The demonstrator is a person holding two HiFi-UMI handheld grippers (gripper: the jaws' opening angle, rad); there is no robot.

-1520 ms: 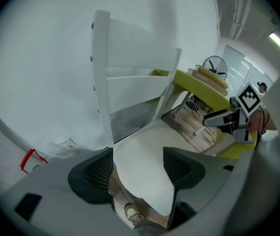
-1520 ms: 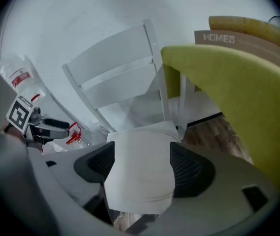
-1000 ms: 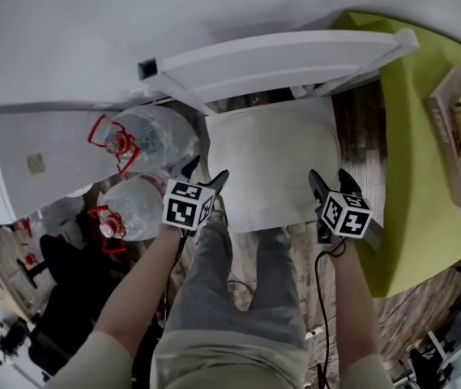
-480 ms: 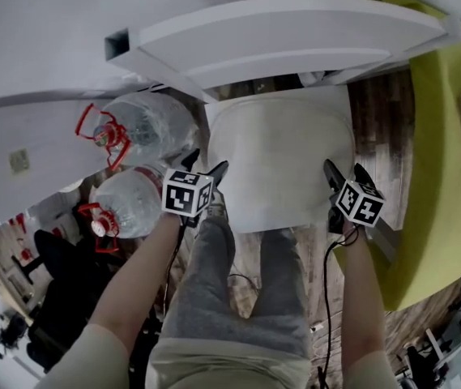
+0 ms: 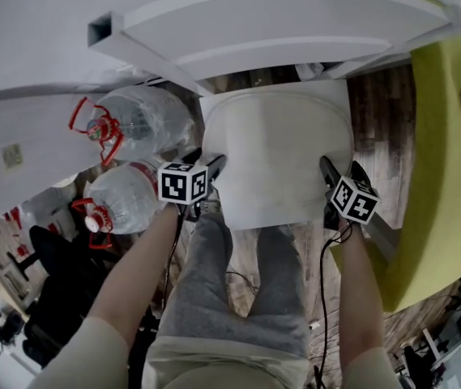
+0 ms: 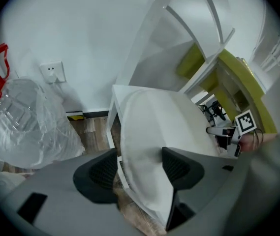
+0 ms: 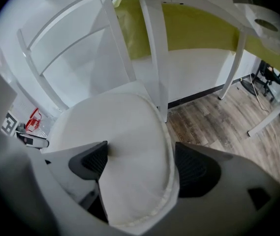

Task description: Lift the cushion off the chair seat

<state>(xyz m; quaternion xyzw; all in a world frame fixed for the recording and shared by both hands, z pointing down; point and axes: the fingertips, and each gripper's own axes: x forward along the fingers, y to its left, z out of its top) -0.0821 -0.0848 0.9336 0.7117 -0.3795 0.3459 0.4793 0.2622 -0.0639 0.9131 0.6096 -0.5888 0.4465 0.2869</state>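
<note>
A white cushion [image 5: 275,160] lies on the seat of a white chair [image 5: 279,23]. My left gripper [image 5: 203,159] sits at the cushion's front left corner. In the left gripper view the cushion [image 6: 149,127] edge runs between the jaws of that gripper [image 6: 139,168], with a gap on the left side. My right gripper [image 5: 339,168] is at the front right corner. In the right gripper view its jaws [image 7: 140,163] are opening and straddle the cushion [image 7: 115,127] rim, with one pad on the cushion's top.
Two large clear water bottles [image 5: 145,128] with red handles stand left of the chair. A table with a green cover [image 5: 441,136] stands close on the right. The person's grey-trousered legs [image 5: 238,282] are in front of the seat. A wall socket [image 6: 52,72] is behind the bottles.
Both grippers have come down and forward onto the cushion's front corners. The chair now fills more of the head view.
</note>
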